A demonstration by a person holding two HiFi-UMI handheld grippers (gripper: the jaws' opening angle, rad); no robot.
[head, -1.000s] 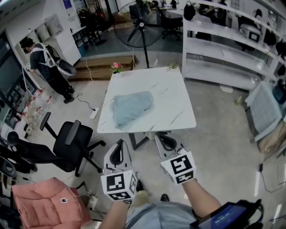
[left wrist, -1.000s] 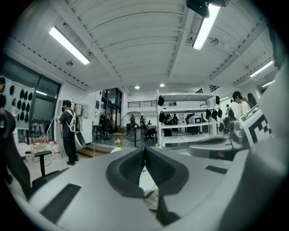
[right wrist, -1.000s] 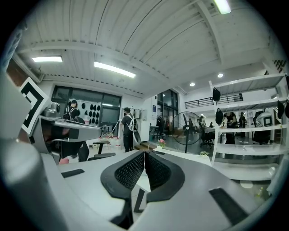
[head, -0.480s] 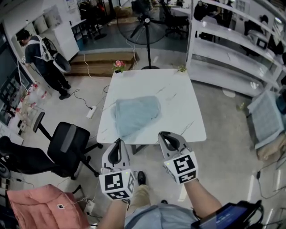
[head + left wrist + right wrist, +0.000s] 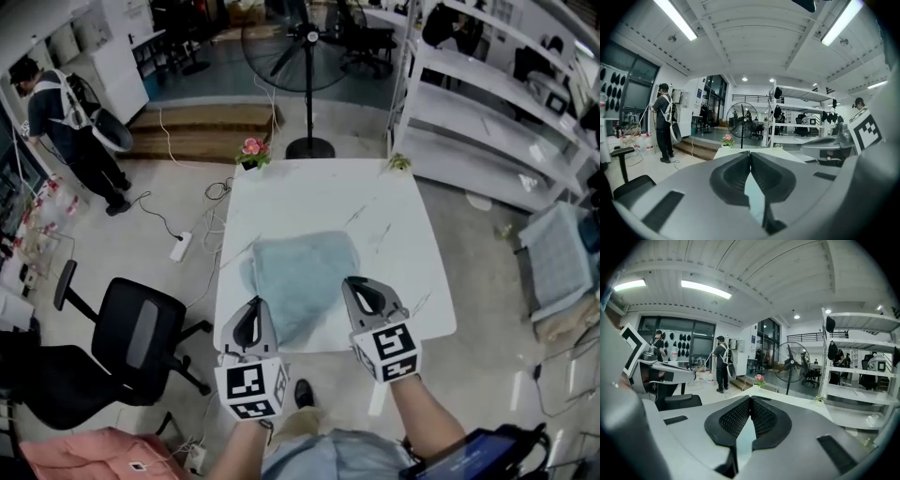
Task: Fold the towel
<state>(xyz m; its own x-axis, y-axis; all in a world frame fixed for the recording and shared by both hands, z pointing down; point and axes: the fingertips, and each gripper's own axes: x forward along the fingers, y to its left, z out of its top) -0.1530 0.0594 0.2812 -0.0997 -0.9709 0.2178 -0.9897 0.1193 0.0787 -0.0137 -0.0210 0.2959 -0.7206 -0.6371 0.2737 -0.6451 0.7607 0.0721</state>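
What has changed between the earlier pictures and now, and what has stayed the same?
Both the left gripper and right gripper have advanced from over the floor to the near edge of the table, their tips now at the towel. Nothing was grasped. Both stay shut and empty; the towel lies rumpled where it was.

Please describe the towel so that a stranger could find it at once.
Look at the white table before the standing fan. On its near half lies the towel: a pale blue, rumpled cloth, unlike the pink flowers and green plant at the far corners.
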